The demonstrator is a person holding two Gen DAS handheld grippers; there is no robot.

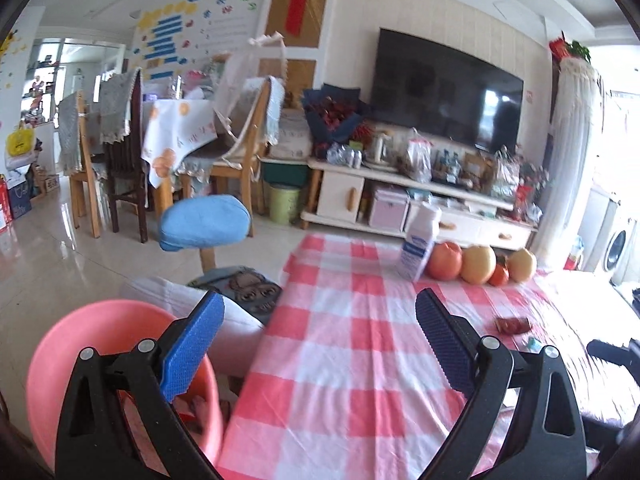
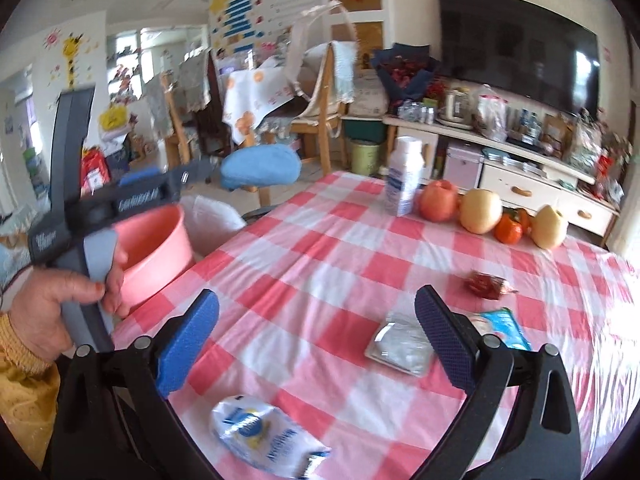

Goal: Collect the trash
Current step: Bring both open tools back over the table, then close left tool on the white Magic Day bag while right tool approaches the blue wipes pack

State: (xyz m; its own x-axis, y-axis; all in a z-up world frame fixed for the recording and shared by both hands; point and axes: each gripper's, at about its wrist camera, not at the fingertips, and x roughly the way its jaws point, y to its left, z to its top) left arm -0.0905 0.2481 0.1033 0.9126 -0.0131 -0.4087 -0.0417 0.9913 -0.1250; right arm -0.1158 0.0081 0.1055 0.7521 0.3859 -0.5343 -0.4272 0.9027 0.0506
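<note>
Fruit lines the far edge of the desk (image 1: 360, 320) in the left wrist view: four pieces (image 1: 478, 265) in a row beside one upright milk carton (image 1: 418, 246). The left hand-held gripper (image 1: 320, 336) hangs over the desk's left edge with its jaws spread wide and nothing between them. One pink basin (image 1: 100, 332) sits off that edge, partly covered by the left finger; what lies inside it is too blurred to name. One red wrapper (image 1: 513, 325) lies toward the right edge, with a small teal scrap (image 1: 533, 344) near it, both smeared. A blue-cushioned stool (image 1: 206, 222) stands past the near left corner.

From the right wrist view, the right hand-held gripper (image 2: 318, 330) is also wide open and empty, above the middle of the desk (image 2: 320, 240). Four pieces of trash show: a clear plastic packet (image 2: 400, 346) just beside the right finger, a blue wrapper (image 2: 506, 328) partly hidden behind that finger, the red wrapper (image 2: 488, 284) farther toward the fruit (image 2: 480, 210), and a white-and-blue bag (image 2: 260, 434) at the near edge, cut off by the gripper frame. The carton (image 2: 404, 178) stands at the far edge. A hand (image 2: 52, 308) holds the other gripper's handle in front of the basin (image 2: 154, 248) at the left edge.
</note>
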